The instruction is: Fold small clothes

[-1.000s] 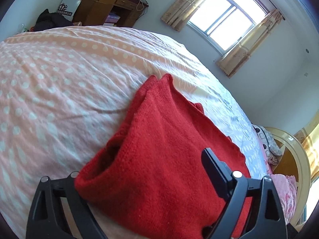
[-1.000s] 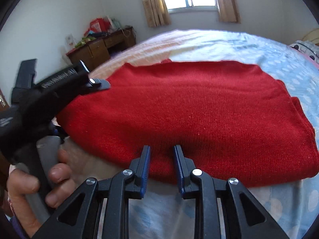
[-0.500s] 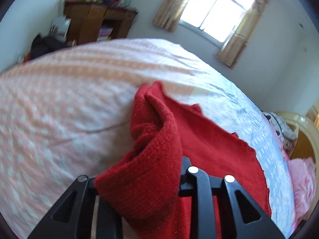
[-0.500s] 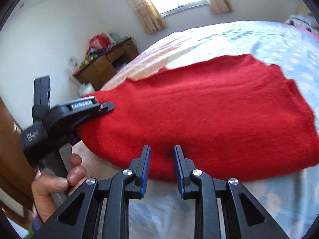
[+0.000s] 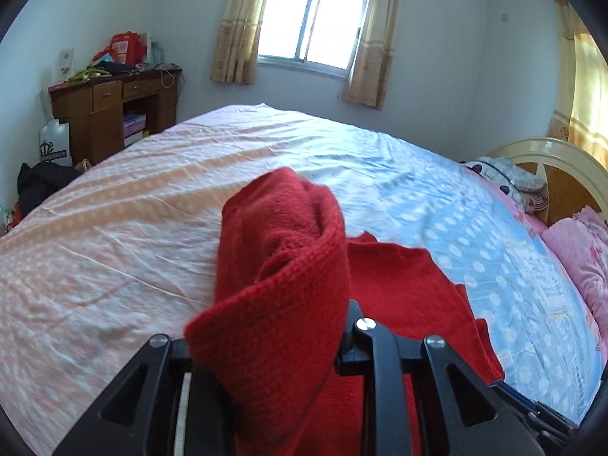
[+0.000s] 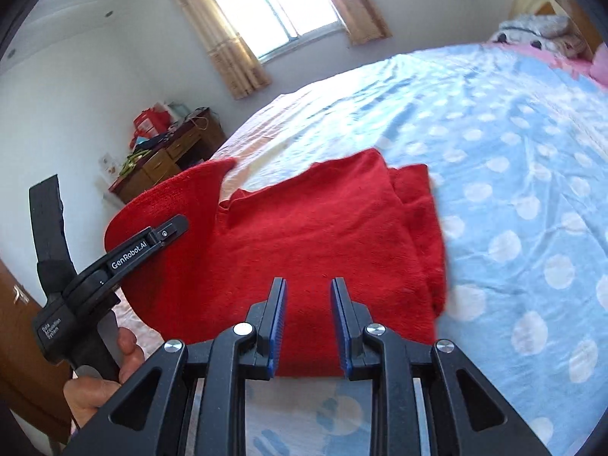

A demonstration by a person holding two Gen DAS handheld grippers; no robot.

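1. A red knitted garment lies on a bed whose sheet is dotted white, peach on one side and blue on the other. Most of the garment rests flat on the sheet, and a doubled layer shows along its right edge.

2. The left gripper is pinching the garment's left edge. In the left wrist view, red knit bunches up between the black fingers and rises in a hump that hides the fingertips. From the right wrist view, the same gripper is raised above the bed with a flap of the garment lifted off the sheet.

3. The right gripper hovers at the near edge of the garment. Its blue-padded fingers are spread apart with nothing between them, and red fabric shows through the gap.

4. A wooden desk piled with clutter stands against the wall at the left, and a curtained window is behind the bed.

5. The step in hand appears to be a fold — the left side is lifted, ready to be carried across the body of the garment.

6. The next move likely calls for drawing the raised flap over to the right and laying it flat, edges lined up, while the right gripper steadies or pins the near edge so the lower layer does not drag.
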